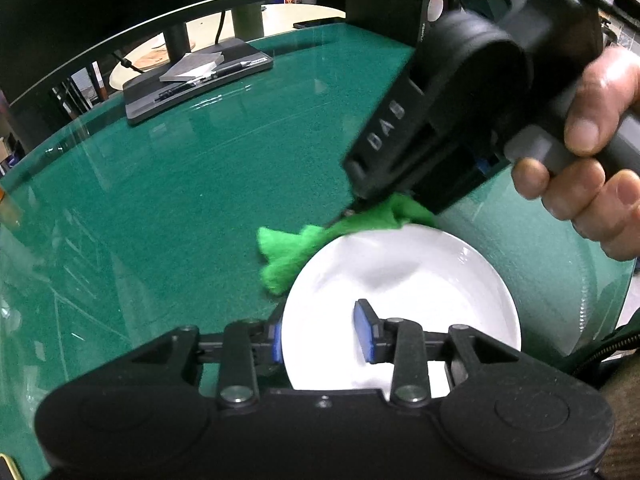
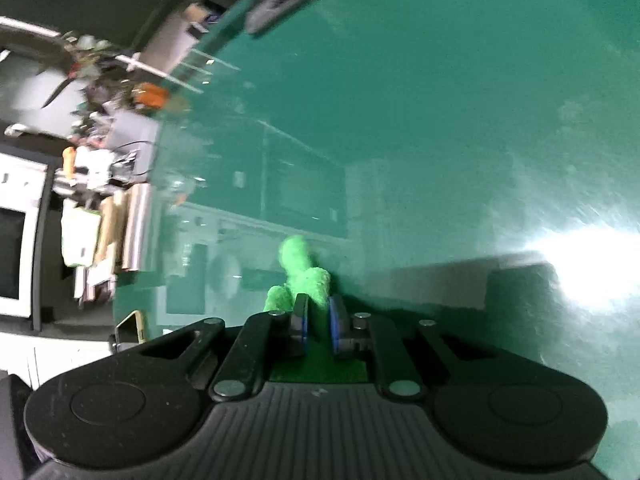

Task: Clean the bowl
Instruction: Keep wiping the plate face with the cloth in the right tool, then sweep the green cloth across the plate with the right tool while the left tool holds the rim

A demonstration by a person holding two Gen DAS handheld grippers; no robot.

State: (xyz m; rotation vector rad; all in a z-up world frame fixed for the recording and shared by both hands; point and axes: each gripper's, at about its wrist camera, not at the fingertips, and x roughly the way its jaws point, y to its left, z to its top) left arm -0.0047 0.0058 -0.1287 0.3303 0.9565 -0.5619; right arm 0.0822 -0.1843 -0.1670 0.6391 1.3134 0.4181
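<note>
Left wrist view
Bowl: a shallow white glazed ceramic bowl [image 1: 400, 292] sits on the green glass-topped table [image 1: 160, 200], near and slightly right of centre.
Handling: likely stiff, smooth and slippery, breakable if knocked; its thin rim looks the best place to take hold.
Left gripper: the left gripper [image 1: 322, 338] straddles the near-left rim, one blue pad outside the wall, the other inside the bowl. The jaws stand partly spread; whether the pads actually press the rim I cannot tell.
Cloth: a fuzzy bright green cloth [image 1: 288, 256] droops over the far-left rim onto the table, its upper end caught in the tip of the right gripper [image 1: 352, 210].
Hand: a person's hand [image 1: 592, 152] wraps the grey handle at the far right.
Background: a dark monitor stand [image 1: 196, 80] with a grey notepad at the far left.

Right wrist view
Right gripper: the jaws are pressed nearly together, pinching the green cloth, which bunches beyond the pads.
Cloth handling: soft, light, floppy; a tight pinch suits it.
Bowl: not in sight here; the frame is blurred.
</note>
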